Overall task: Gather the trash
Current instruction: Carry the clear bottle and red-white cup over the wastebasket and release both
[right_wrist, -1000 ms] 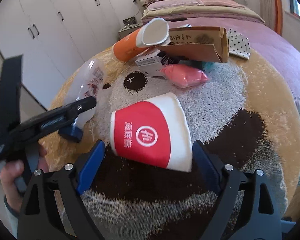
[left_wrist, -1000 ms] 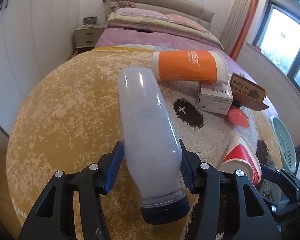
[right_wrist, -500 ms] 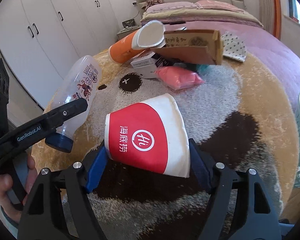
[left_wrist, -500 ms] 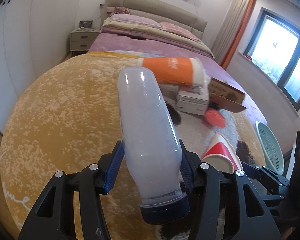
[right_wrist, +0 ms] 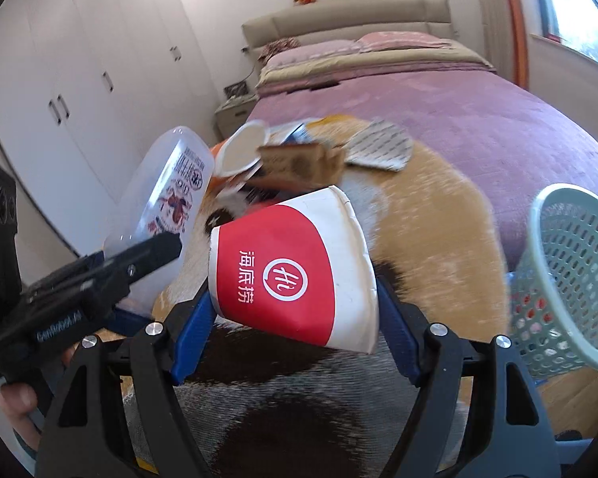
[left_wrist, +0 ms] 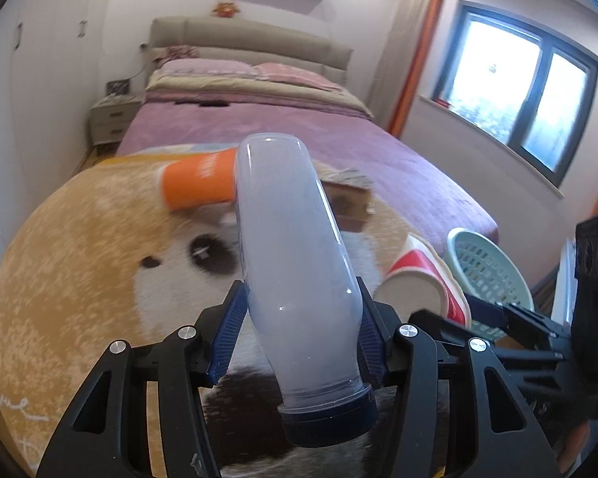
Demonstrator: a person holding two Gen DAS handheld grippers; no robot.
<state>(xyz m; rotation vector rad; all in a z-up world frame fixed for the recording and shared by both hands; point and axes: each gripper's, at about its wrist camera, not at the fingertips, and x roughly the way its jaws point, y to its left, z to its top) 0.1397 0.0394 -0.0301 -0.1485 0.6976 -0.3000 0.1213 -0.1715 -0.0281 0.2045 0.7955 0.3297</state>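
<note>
While left tongs (left_wrist: 301,330) pinch the bottle (left_wrist: 295,263), right tongs (right_wrist: 293,328) pinch the paper cup (right_wrist: 291,271).

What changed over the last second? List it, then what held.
Both grippers lifted off the rug toward the green basket, now close. The right gripper closed on the red cup. The left gripper stays clamped on the bottle.

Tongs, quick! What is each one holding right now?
Left tongs: shut on the plastic bottle, cap end nearest the camera.
Right tongs: shut on the red and white paper cup.
</note>
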